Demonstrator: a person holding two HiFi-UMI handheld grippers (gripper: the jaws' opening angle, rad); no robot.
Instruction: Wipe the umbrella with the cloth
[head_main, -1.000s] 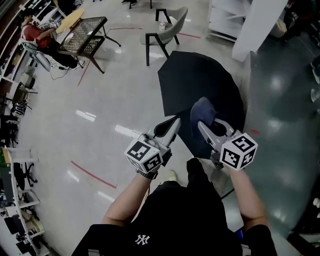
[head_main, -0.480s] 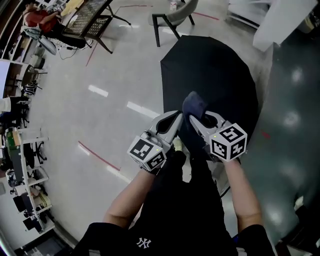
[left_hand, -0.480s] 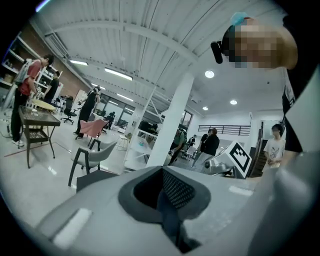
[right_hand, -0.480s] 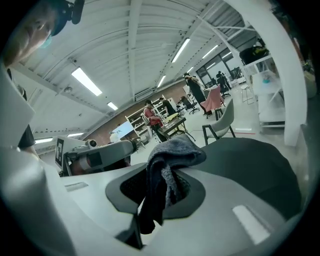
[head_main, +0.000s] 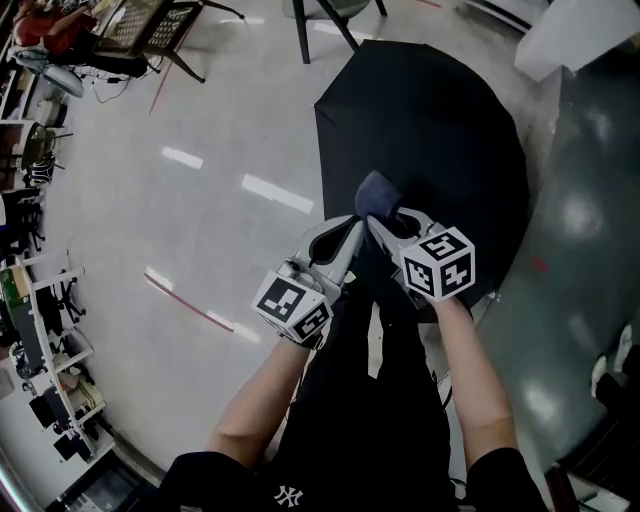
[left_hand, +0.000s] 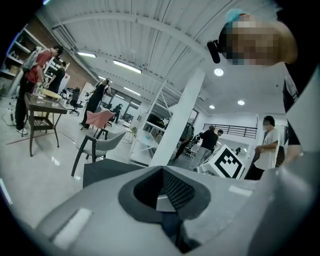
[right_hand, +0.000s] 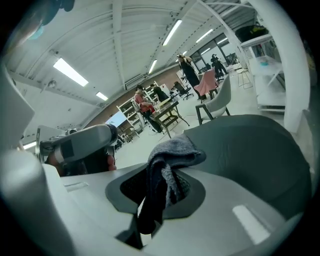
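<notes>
Where the right gripper (head_main: 388, 219) pinches it, the cloth (right_hand: 172, 150) lies hidden.

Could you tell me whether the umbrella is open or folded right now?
Open: the umbrella sits on the floor with its black canopy spread wide.

The left forearm (head_main: 262, 395) and right forearm (head_main: 472, 372) are bare and reach forward and down, side by side. The left gripper (head_main: 342, 238) points ahead, its jaws pressed together with nothing between them. The right gripper (head_main: 384, 228) lies just beside it, tips angled toward the left one, jaws clamped on a fold of cloth (head_main: 377, 191).
</notes>
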